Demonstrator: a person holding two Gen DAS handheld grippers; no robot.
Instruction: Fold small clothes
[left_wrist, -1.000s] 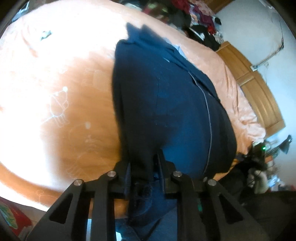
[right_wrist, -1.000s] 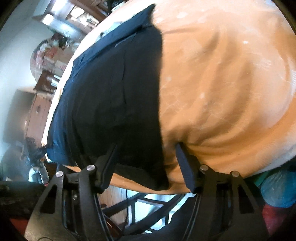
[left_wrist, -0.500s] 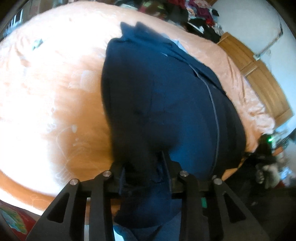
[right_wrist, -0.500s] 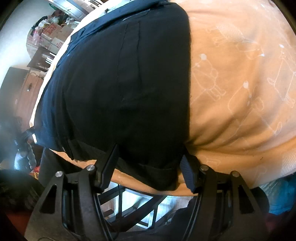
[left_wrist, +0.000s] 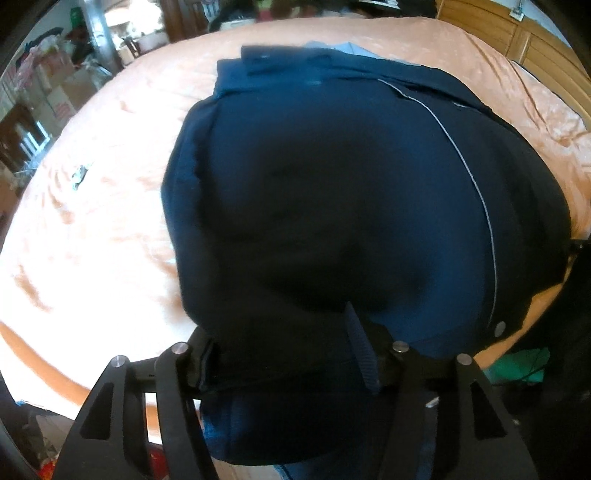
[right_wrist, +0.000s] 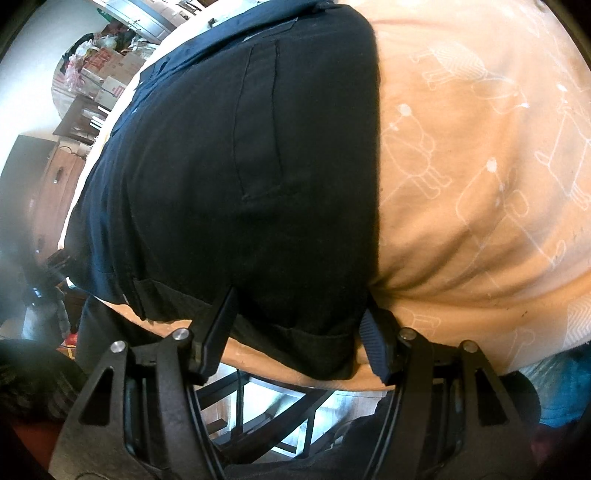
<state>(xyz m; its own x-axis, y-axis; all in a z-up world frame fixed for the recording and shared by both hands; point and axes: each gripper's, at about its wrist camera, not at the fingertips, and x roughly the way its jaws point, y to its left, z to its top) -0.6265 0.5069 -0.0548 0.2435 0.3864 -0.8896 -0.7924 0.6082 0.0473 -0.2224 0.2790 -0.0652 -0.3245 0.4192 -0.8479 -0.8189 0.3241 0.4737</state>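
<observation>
Garment: my dark navy cloth garment with a thin pale piping line (left_wrist: 332, 192) lies spread on the bed, its near hem hanging over the bed's near edge toward me.
Bed: the peach-orange bedsheet with faint white animal outlines (right_wrist: 480, 166) lies under it, bare to the left of the garment in my left view and to the right of it in my right view.
Left tongs: my left tongs (left_wrist: 284, 350) stand wide apart, with a thick fold of the navy hem bunched between them. The cloth covers the left finger's tip, so I cannot tell whether they truly pinch it.
Right tongs: my right tongs (right_wrist: 299, 332) stand wide apart too, straddling the garment's near right corner (right_wrist: 314, 354). The corner lies between the pads and is not squeezed.
Details: a stitched pocket outline (right_wrist: 258, 125) shows on the cloth in the right view; a small metal snap (left_wrist: 500, 328) sits near the end of the piping in the left view.
Surroundings: a wooden headboard (left_wrist: 517, 33) at the far right of the bed, and stacked cardboard boxes (right_wrist: 107, 74) beyond the far edge.
</observation>
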